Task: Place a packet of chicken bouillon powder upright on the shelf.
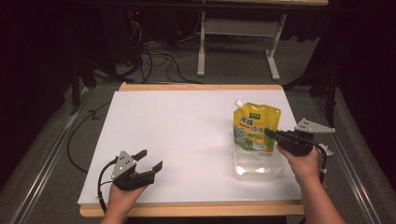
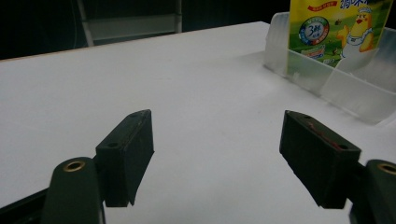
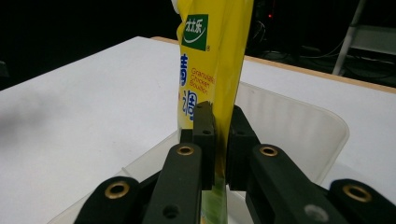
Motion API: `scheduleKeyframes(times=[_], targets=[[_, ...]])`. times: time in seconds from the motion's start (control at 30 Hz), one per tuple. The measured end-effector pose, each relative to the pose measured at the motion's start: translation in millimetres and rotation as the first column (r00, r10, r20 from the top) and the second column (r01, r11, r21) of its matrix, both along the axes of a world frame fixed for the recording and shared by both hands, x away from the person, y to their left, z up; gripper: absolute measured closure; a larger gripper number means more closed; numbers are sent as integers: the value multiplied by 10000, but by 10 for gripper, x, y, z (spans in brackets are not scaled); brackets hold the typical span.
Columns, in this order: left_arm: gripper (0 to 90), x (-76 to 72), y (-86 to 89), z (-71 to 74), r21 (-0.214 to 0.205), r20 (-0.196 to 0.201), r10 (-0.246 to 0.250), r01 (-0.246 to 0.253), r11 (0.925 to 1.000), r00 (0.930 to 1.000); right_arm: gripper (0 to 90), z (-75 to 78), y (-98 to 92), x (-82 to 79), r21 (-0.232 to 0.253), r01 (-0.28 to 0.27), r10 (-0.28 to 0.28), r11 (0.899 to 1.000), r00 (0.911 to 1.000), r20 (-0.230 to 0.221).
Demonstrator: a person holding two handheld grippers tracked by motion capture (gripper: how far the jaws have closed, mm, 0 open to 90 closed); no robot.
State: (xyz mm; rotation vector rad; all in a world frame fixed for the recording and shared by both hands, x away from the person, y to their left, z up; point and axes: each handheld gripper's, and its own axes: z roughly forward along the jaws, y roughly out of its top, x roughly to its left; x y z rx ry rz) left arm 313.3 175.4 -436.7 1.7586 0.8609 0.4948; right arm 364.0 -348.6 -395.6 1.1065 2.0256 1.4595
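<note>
Nearest the high camera we see two forearms coming in from the bottom edge, each hand holding a gripper over the white desk (image 1: 187, 135). The left gripper (image 1: 150, 159) sits near the front left of the desk, low over the bare surface, with its jaws spread wide and nothing between them; in the left gripper view the two black jaws (image 2: 215, 154) stand well apart over plain white. The right gripper (image 1: 272, 134) is at the right side of the desk, its jaws closed on the edge of a yellow pouch (image 1: 256, 127). In the right gripper view we see the jaws pinching the thin side of the pouch (image 3: 219, 60), which stands upright between them. The pouch has a white spout at its top left corner and printed labels with a cartoon chick. Its lower part sits inside a clear plastic bin (image 1: 258, 167), which rests on the desk just in front of the right hand (image 1: 306, 163). Beyond the desk, cables lie on the floor near a white frame (image 1: 238, 42).
</note>
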Motion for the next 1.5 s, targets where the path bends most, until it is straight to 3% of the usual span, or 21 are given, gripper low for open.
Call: scheduleKeyframes(times=[0.27, 0.37, 0.5, 0.6, 0.73, 0.9, 1.2, 1.4, 1.5], targets=[[265, -2, -18, -4, 54, -38, -143, 143, 9999, 9999, 860, -44, -26, -9, 117, 247, -247, 9996, 9997, -30], [265, -1, -18, -4, 48, -40, -142, 142, 9999, 9999, 817, -44, -18, -16, 8, 352, -352, 9994, 9994, -73], [266, 0, -21, -3, 92, -53, -167, 168, 9998, 9998, 669, -49, 0, -25, -263, 635, -636, 9976, 9980, -30], [266, 2, -24, -5, 99, -54, -174, 174, 9998, 9998, 532, -37, -6, -47, -210, 899, -899, 9957, 9959, 13], [266, 1, -24, -4, 94, -60, -195, 195, 9998, 9998, 292, -4, 5, -110, -615, 1480, -1478, 9871, 9890, 77], [266, -5, -28, -2, 79, -46, -244, 244, 9997, 9997, 191, 36, 10, -227, -600, 1614, -1611, 9851, 9869, 92], [266, -11, -72, -2, 228, -69, -513, 515, 9984, 9987, 148, 148, 211, -586, -542, 992, -969, 9936, 9943, 436], [265, -16, -105, -5, 351, -74, -715, 718, 9968, 9974, 148, 179, 522, -676, -506, 172, -138, 9986, 9976, 680], [264, -16, -118, -8, 378, -57, -835, 837, 9958, 9965, 148, 128, 685, -682, -490, -216, 240, 9986, 9986, 475]])
